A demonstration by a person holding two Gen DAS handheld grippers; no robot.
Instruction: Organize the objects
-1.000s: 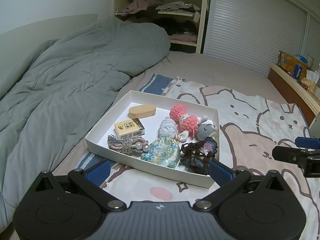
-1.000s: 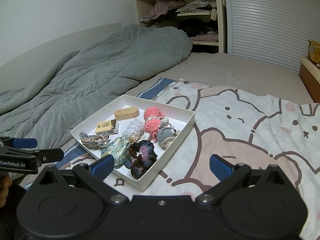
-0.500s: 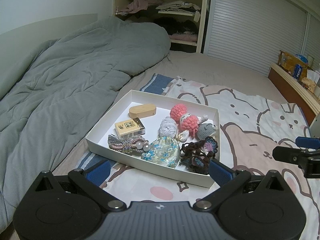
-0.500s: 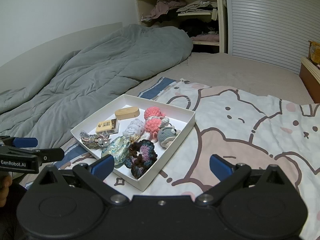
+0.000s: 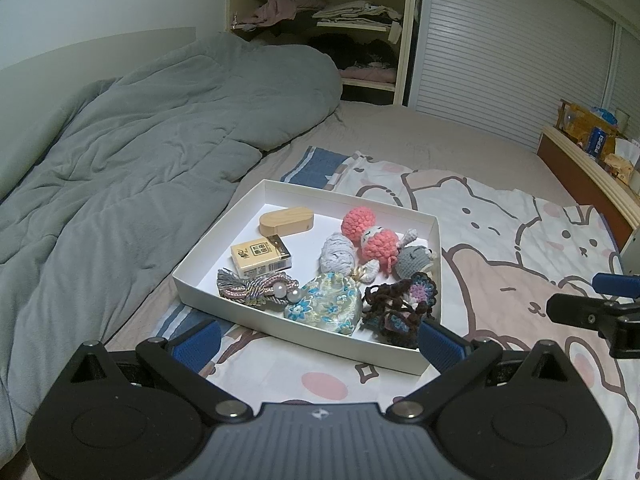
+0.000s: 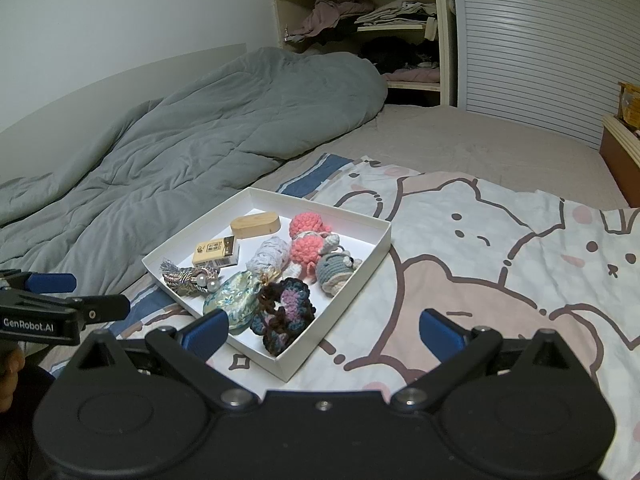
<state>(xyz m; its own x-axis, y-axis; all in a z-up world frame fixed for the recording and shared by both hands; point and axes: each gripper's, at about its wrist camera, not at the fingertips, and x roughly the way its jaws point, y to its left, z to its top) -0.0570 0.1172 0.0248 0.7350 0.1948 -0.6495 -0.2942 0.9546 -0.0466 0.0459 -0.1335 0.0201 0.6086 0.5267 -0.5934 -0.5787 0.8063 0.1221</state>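
A shallow white box (image 5: 434, 236) (image 6: 382, 244) lies on the bed. Inside it are a wooden oval case (image 5: 286, 221), a small yellow pack (image 5: 260, 259), a tasselled cord with beads (image 5: 256, 288), a floral pouch (image 5: 324, 308), a dark crochet piece (image 5: 400, 306), pink crochet balls (image 5: 370, 232) and a grey crochet toy (image 5: 414, 260). My left gripper (image 5: 320, 342) hovers open just before the box's near edge, holding nothing. My right gripper (image 6: 324, 330) hangs open over the box's near corner, also holding nothing.
A rumpled grey duvet (image 5: 140, 152) covers the left of the bed. A cartoon-print sheet (image 6: 500, 264) spreads to the right of the box. Open shelves with clothes (image 5: 320, 28) stand at the back, and a wooden ledge with snacks (image 5: 592, 152) runs along the right.
Both views have shifted very slightly; the box and its contents lie as before, and both grippers stay open.
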